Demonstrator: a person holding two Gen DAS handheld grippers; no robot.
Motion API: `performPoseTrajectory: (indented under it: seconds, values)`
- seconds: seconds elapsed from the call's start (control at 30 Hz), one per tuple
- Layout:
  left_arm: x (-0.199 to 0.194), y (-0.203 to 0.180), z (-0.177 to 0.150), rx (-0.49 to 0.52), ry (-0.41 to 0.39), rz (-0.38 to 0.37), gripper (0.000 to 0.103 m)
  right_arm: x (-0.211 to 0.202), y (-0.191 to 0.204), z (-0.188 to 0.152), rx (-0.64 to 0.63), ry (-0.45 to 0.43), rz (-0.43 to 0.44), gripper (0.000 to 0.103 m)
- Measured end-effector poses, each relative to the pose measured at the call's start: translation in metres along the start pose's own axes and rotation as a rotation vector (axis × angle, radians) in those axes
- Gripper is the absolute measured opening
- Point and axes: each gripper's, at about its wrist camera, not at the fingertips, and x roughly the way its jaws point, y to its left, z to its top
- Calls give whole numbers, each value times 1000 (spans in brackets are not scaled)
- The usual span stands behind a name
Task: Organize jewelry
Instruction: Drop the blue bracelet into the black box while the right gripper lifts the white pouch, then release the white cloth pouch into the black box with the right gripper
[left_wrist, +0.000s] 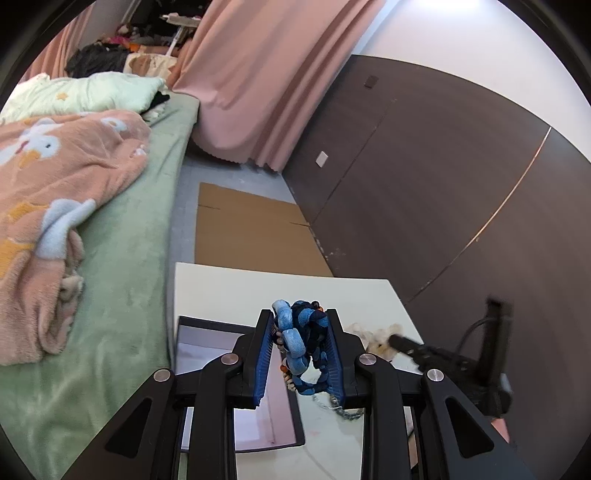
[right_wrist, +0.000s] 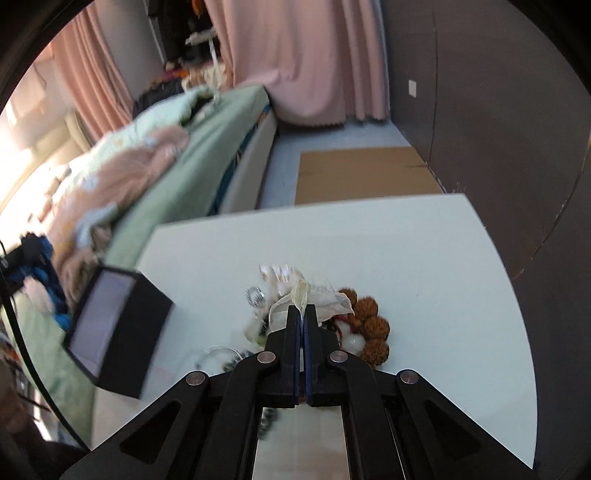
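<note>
My left gripper is shut on a bundle of blue braided bracelets, held above the open black jewelry box, whose pale lining shows below. A silver chain hangs beneath the bundle. My right gripper is shut on a sheer cream organza piece over the jewelry pile. The pile holds a brown bead bracelet, a silver ring and clear crystal beads. The black box stands at the table's left edge in the right wrist view.
The white table stands beside a bed with a green sheet and a peach blanket. Flat cardboard lies on the floor beyond. A dark wall panel runs along the right.
</note>
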Motion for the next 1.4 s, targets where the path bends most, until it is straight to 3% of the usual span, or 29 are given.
performPoseTrajectory:
  seconds: [0.23,0.27,0.33,0.4,0.57,0.73,0.83,0.87,0.93,0.97,1.0,1.23,1.4]
  values:
    - [-7,13,2,-57,-12,55,35,-36,18,18,32,-129,119,2]
    - [-7,17,2,-72,-11,75,39,-41,23,22,27,-146,134,2]
    - [-10,23,3,-97,-19,90,66,-49,36,32,15,-185,164,2]
    - [-19,29,3,-124,-58,103,72,-57,48,41,5,-215,199,2]
    - [-40,39,6,-161,-132,178,73,-65,79,53,-18,-236,298,2]
    - [-54,55,5,-274,-163,202,73,-64,115,57,-59,-216,389,2]
    - [-56,60,1,-287,-180,241,73,-54,133,55,-72,-179,446,2]
    - [-57,62,-2,-289,-180,256,73,-48,138,54,-72,-156,458,5]
    - [-58,63,-8,-310,-168,267,73,-31,146,48,-69,-84,483,31]
    - [-58,63,-10,-325,-164,261,73,-25,147,45,-63,-56,491,58]
    - [-57,61,-12,-331,-161,253,73,-22,144,40,-47,-42,485,70]
    - [-39,17,-12,-194,-114,238,73,-53,81,36,87,-103,406,74]
    - [-14,-32,-11,-74,-45,173,73,-66,27,35,189,-114,321,76]
